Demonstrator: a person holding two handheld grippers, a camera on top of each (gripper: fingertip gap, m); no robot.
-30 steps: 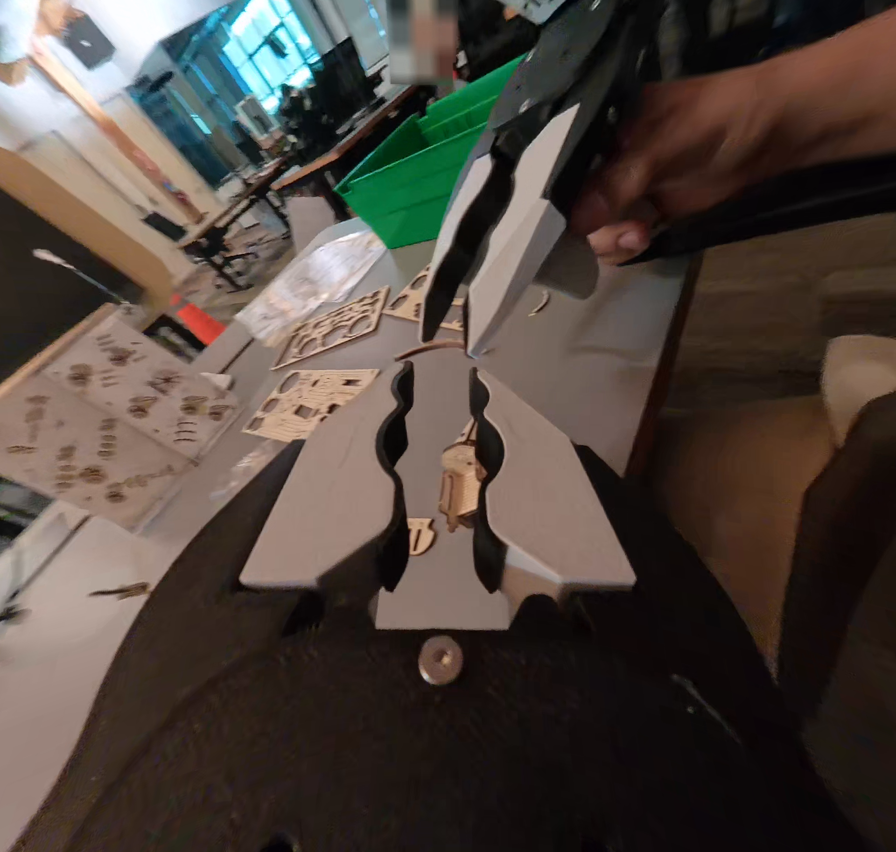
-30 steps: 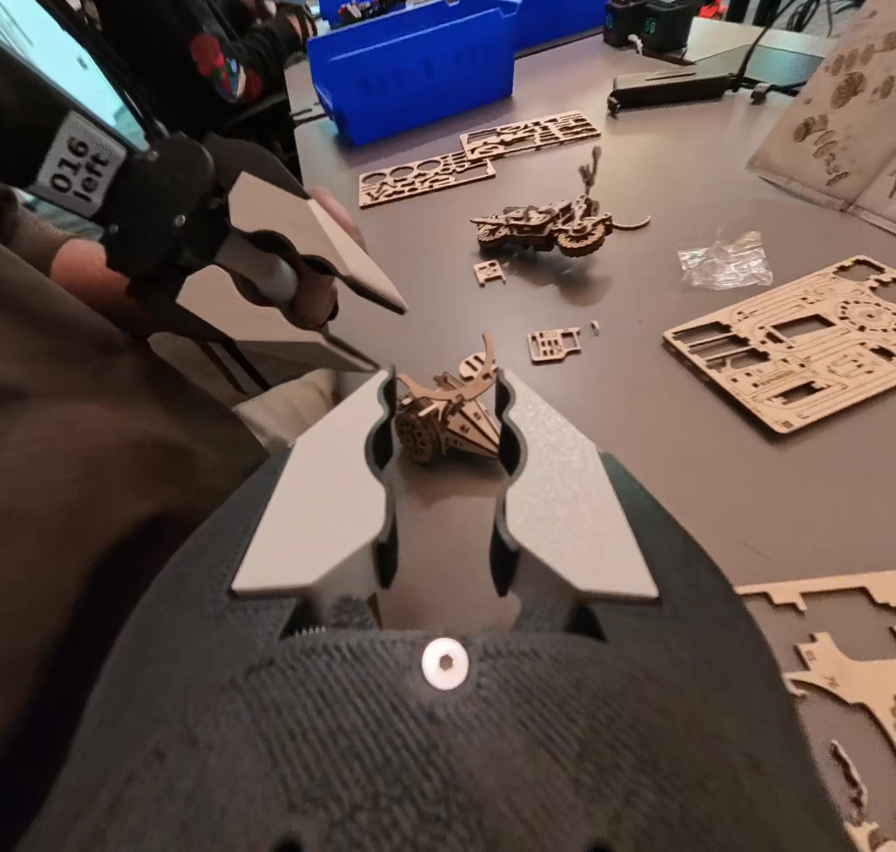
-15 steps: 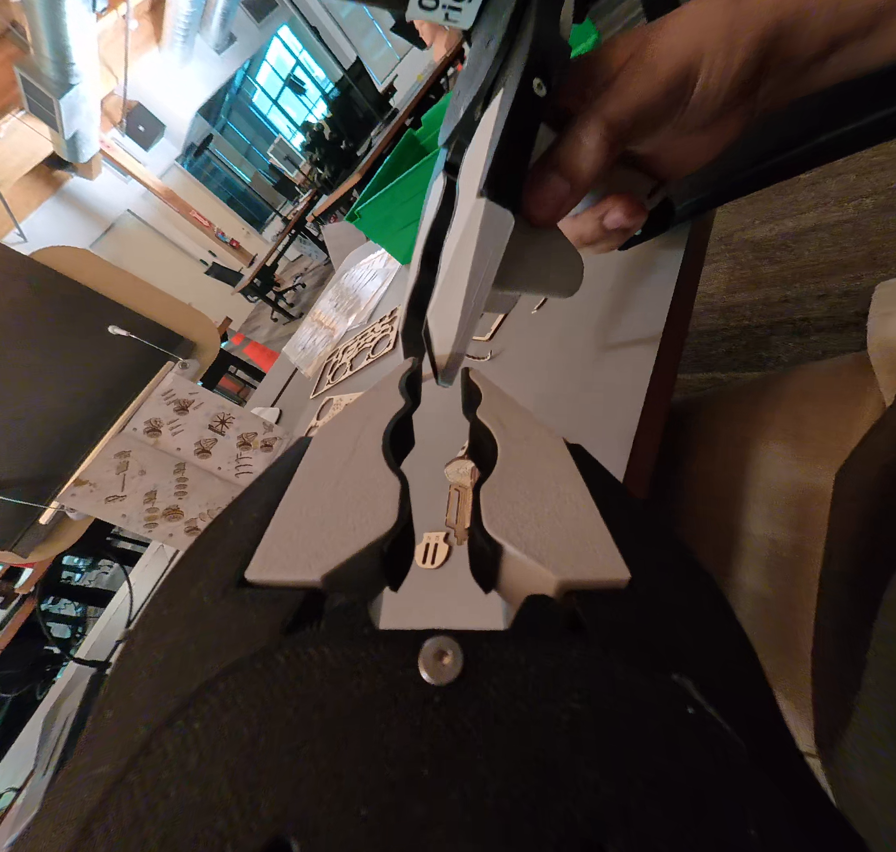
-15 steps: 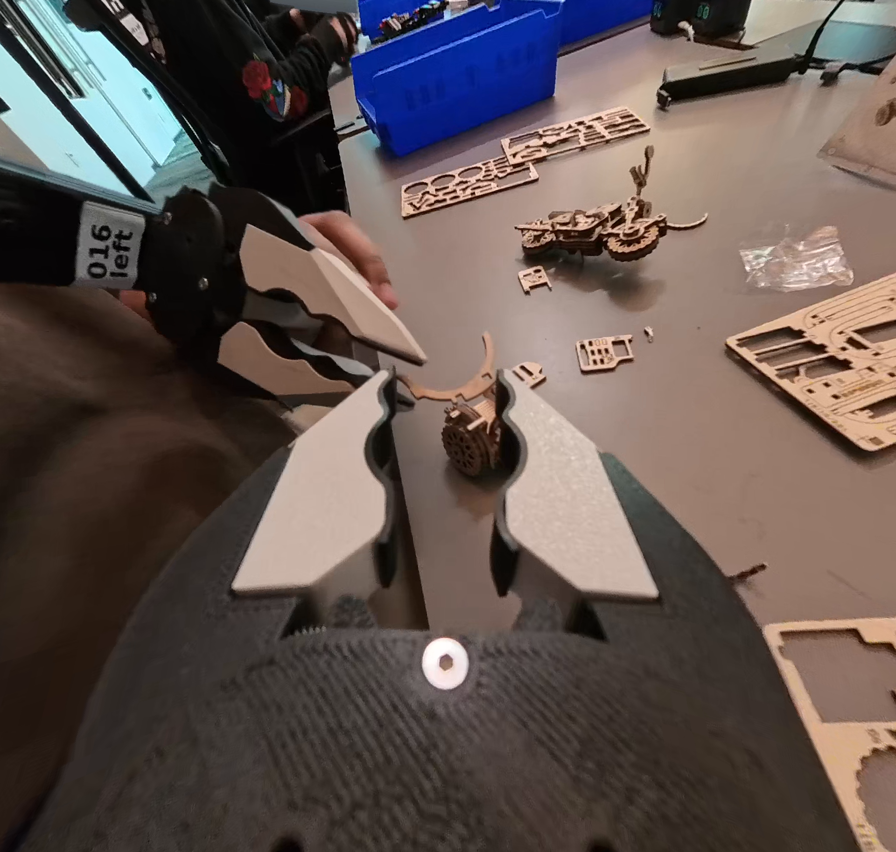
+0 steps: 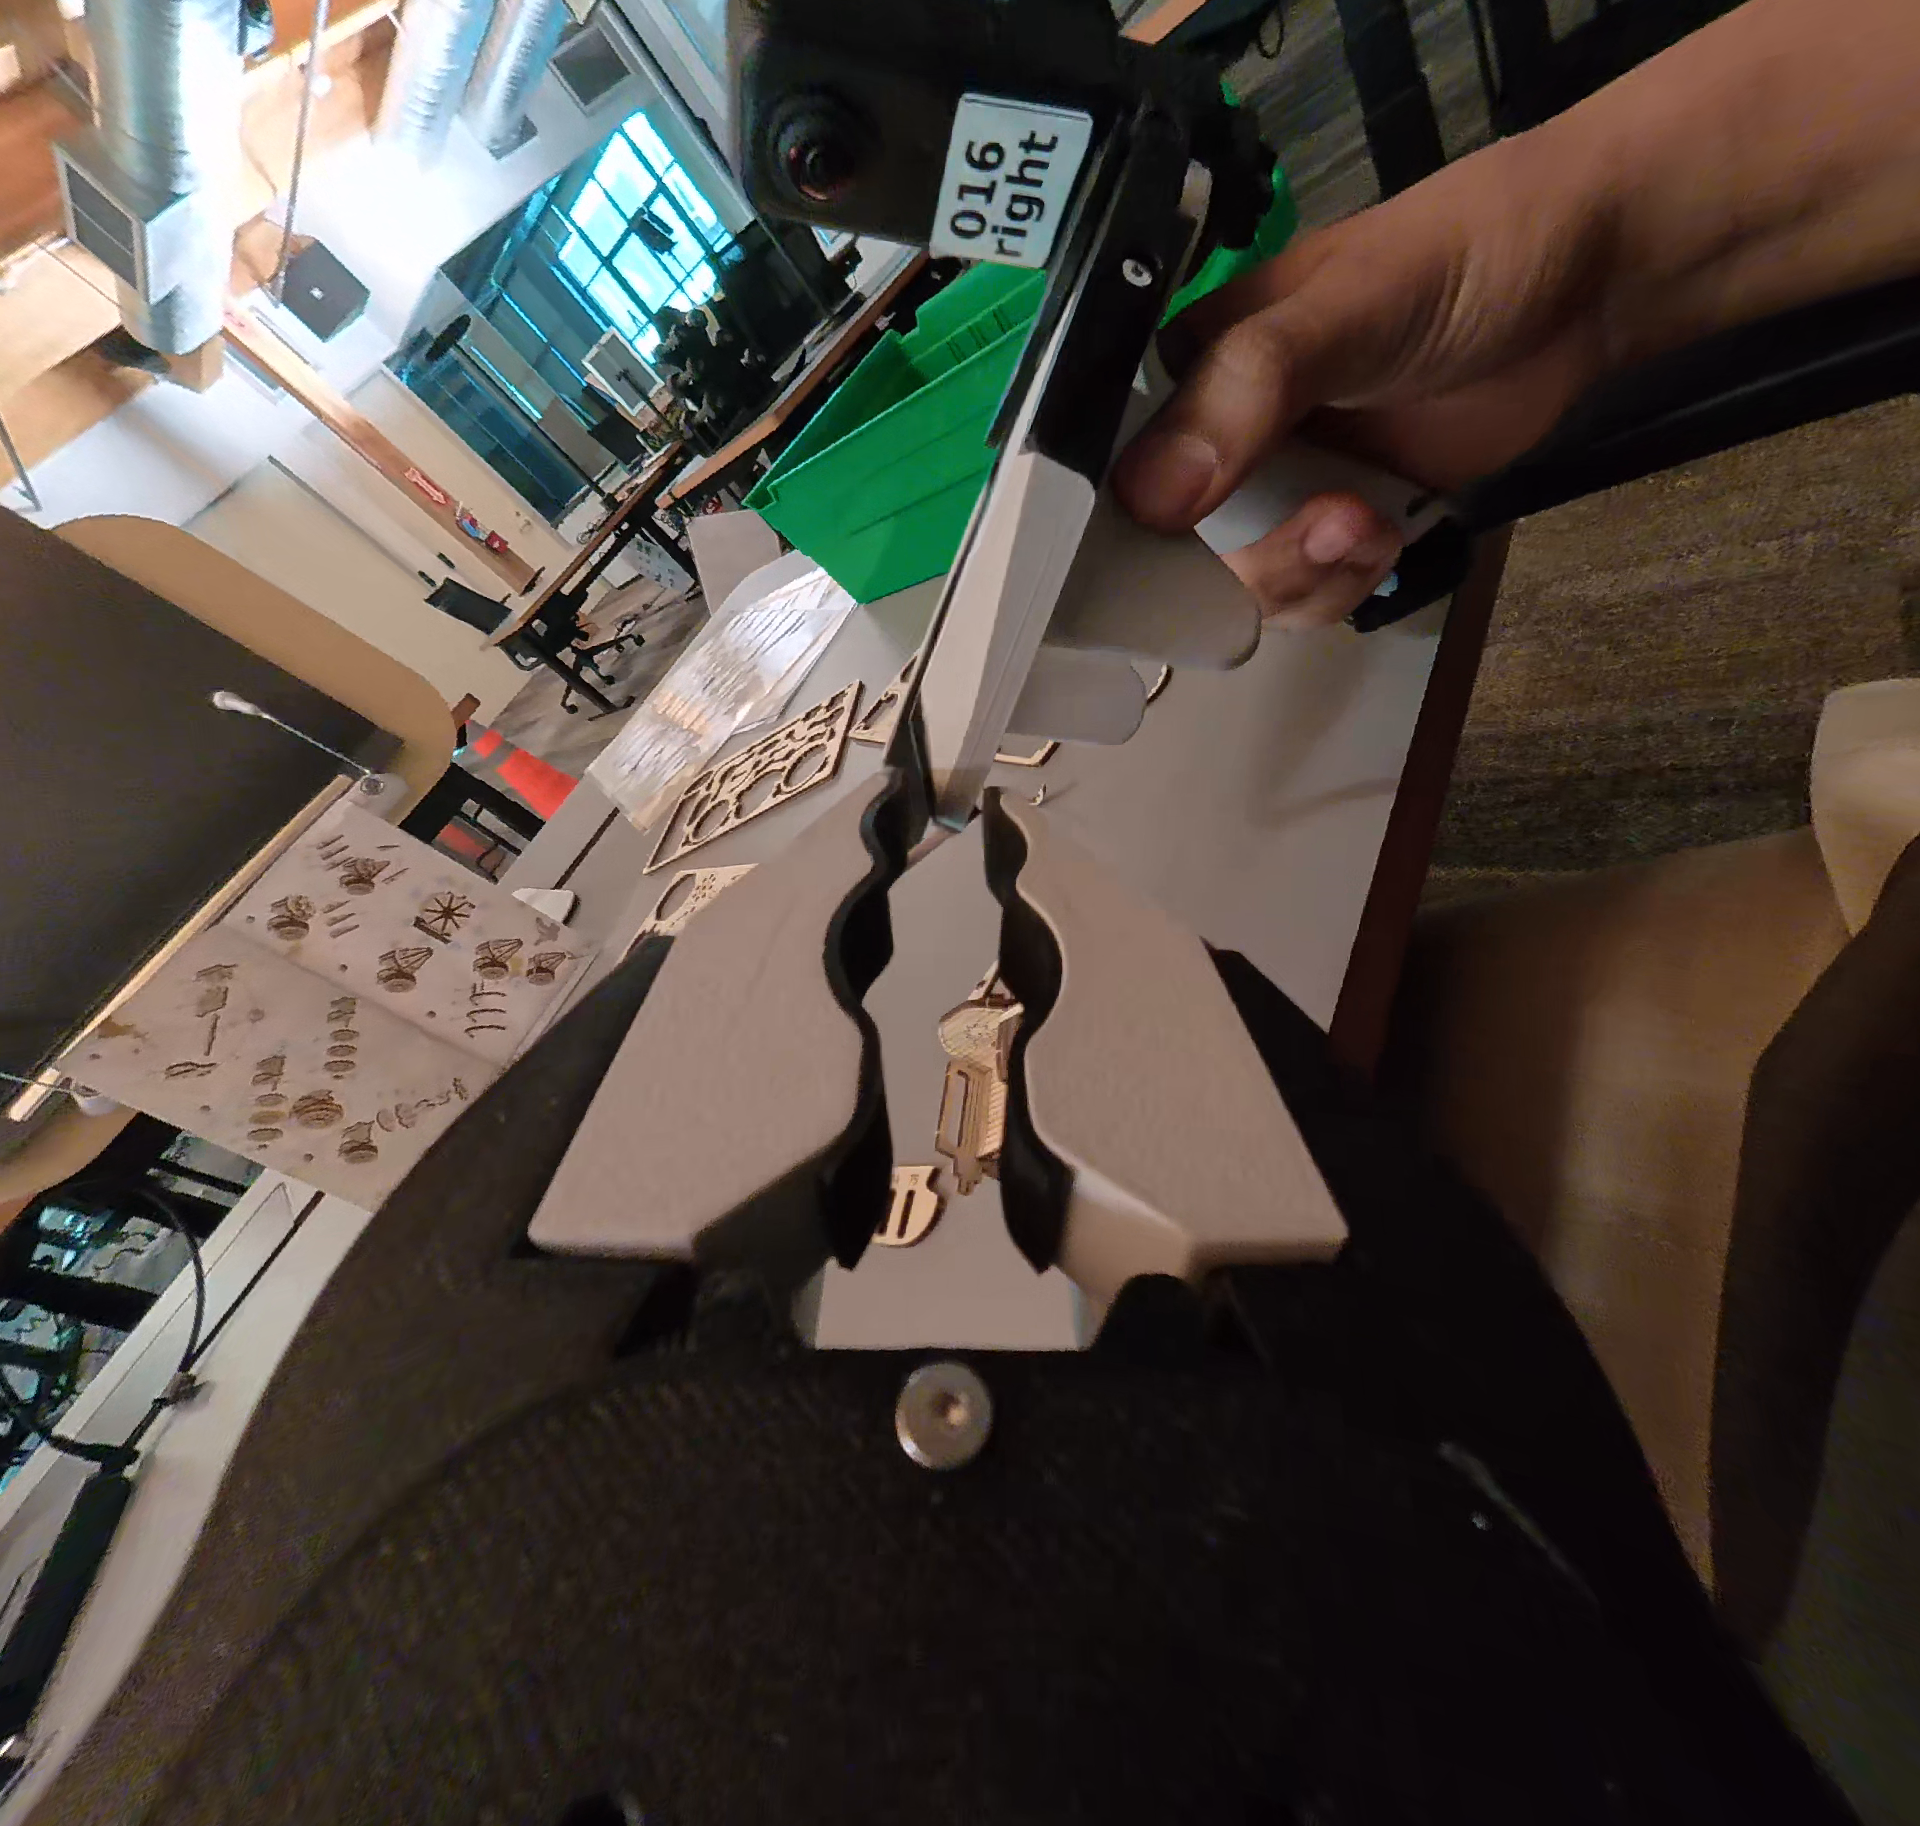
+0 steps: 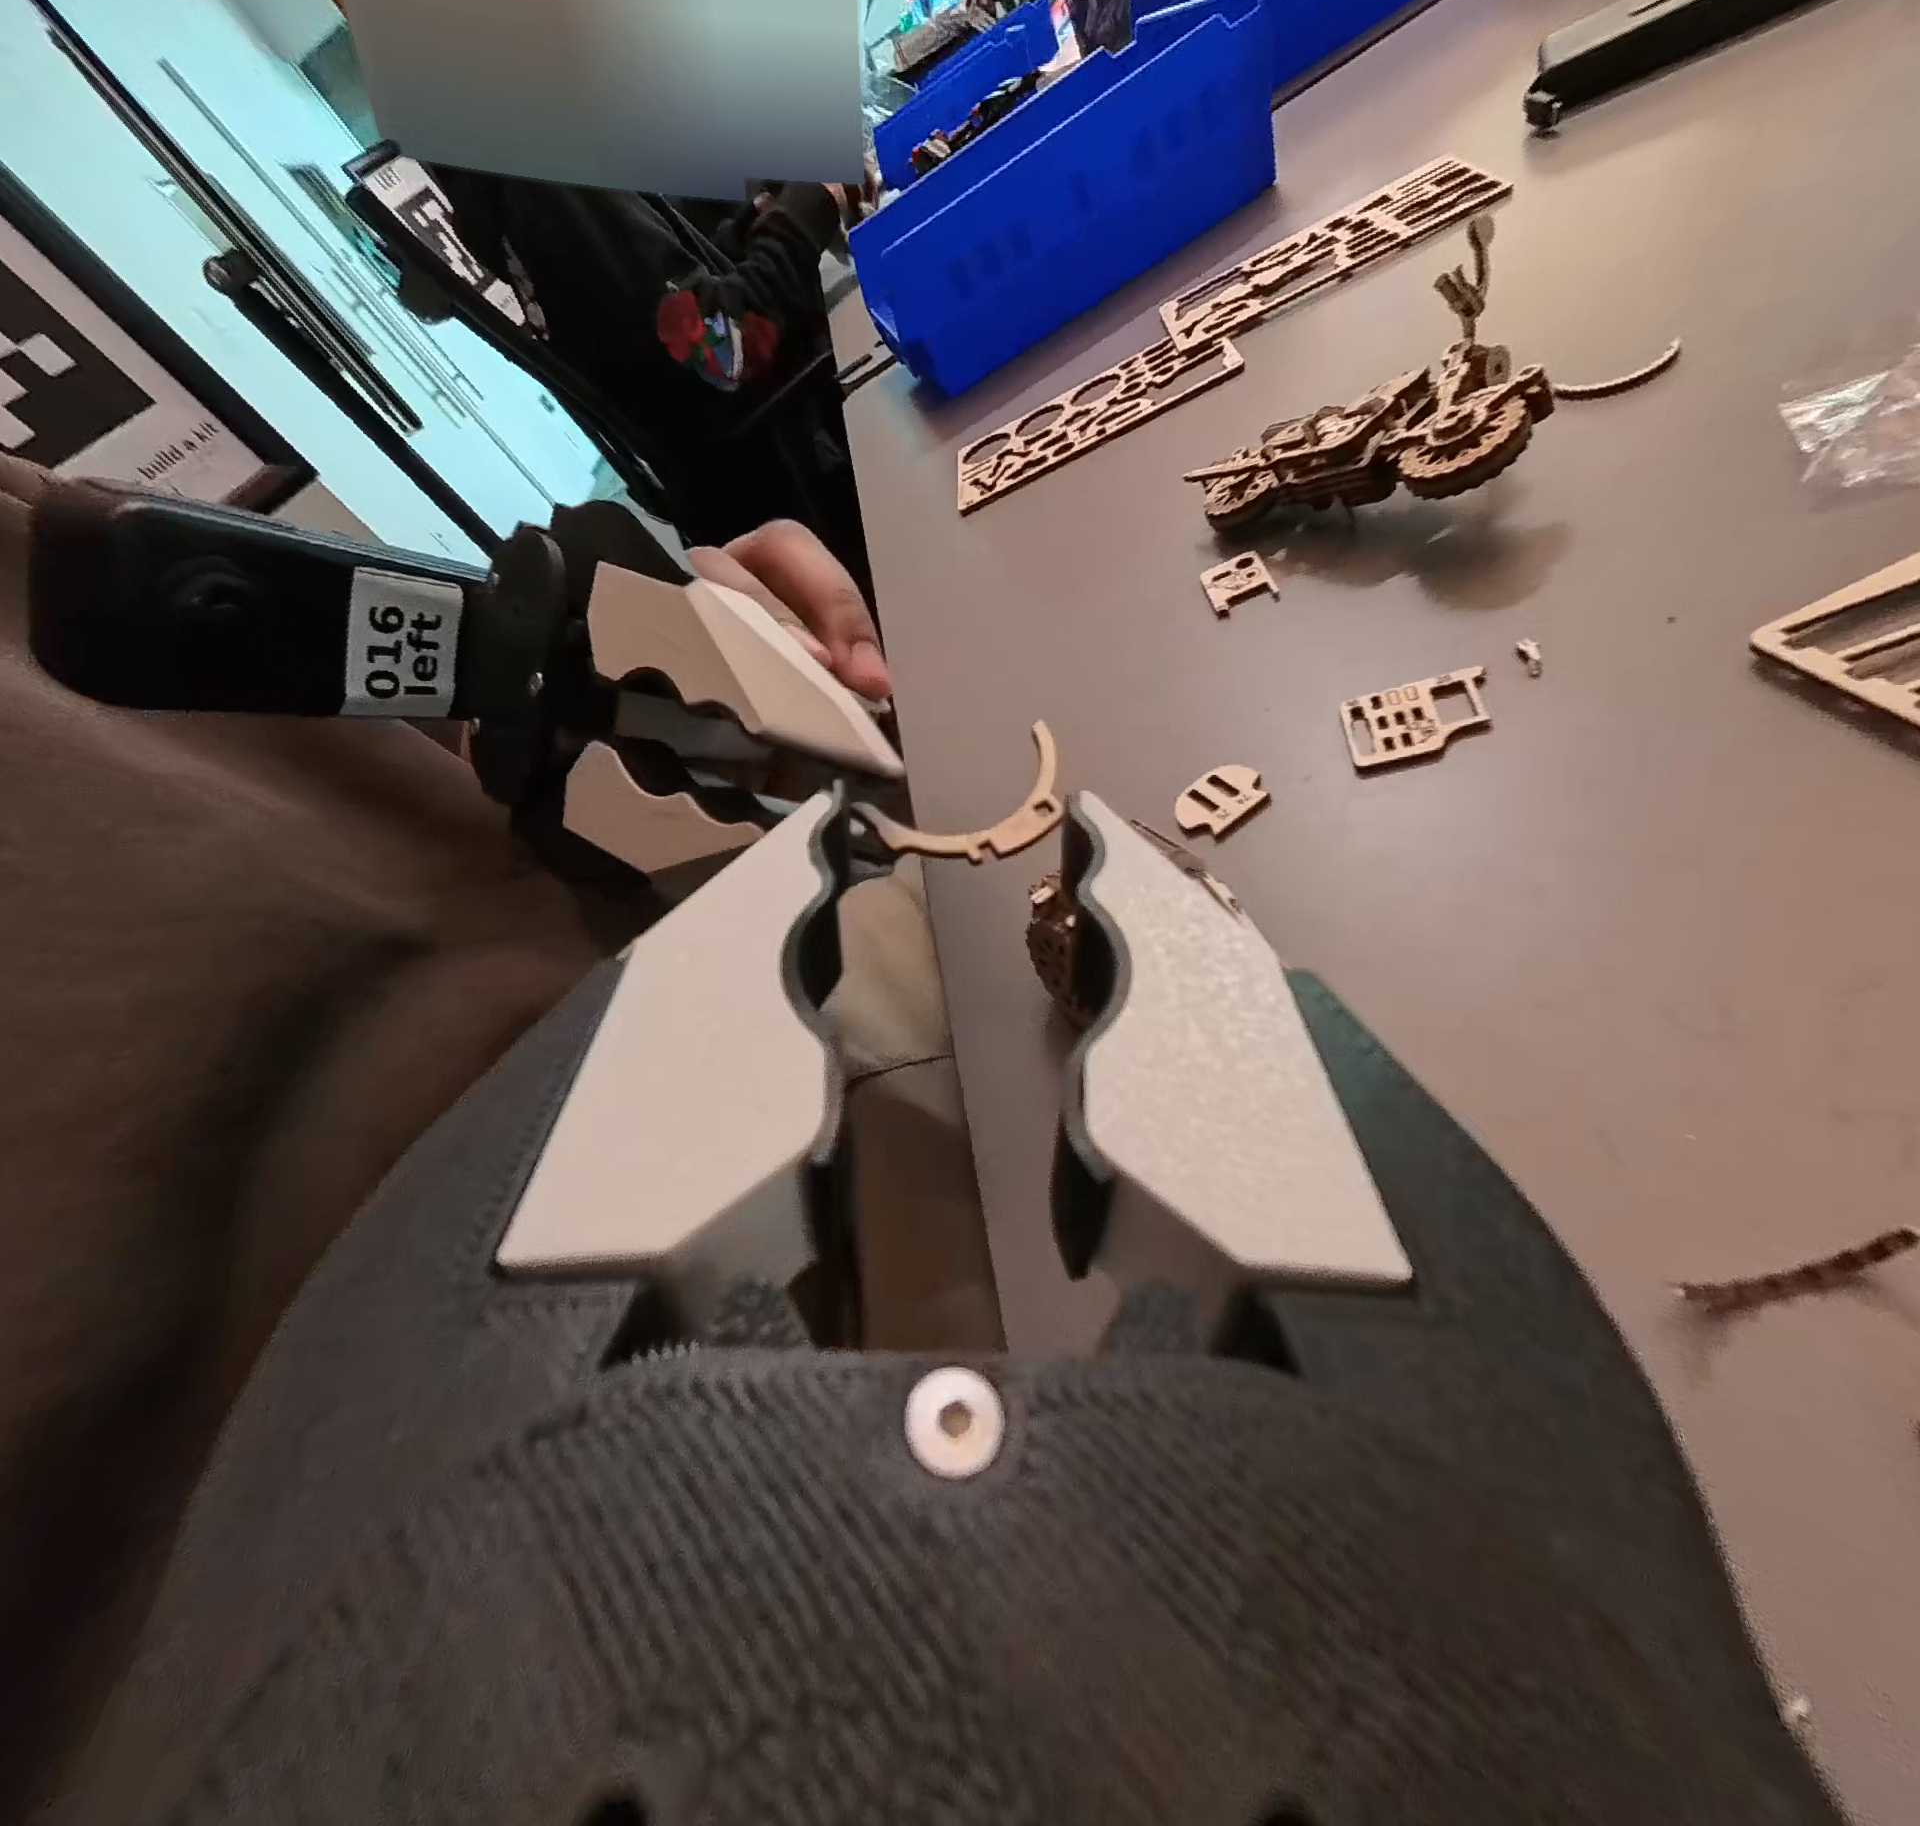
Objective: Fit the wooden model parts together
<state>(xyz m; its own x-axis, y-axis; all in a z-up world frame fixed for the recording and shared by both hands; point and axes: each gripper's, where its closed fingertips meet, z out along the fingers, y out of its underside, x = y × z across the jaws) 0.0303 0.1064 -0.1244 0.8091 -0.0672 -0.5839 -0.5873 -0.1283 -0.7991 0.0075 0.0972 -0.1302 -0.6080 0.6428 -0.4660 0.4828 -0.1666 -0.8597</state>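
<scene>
My right gripper (image 6: pixel 951 820) has swung left since half a second ago, now straddling the tabletop (image 6: pixel 1455 945) edge at frame centre, fingers spread, small wooden assembly (image 6: pixel 1055 945) against the right one. My left gripper (image 5: pixel 940 820) stays unclenched; the curved wooden piece (image 6: pixel 987 820) lies between both tips.

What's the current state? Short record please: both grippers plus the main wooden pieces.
left gripper: jaws open, empty
right gripper: jaws open, empty
wooden sub-assembly: on the table, between the right gripper's jaws, close against its right finger, not clamped
curved strip: on the table just past the right gripper's tips, near the left gripper's tips
motorcycle model: farther back on the table, clear of both grippers
</scene>
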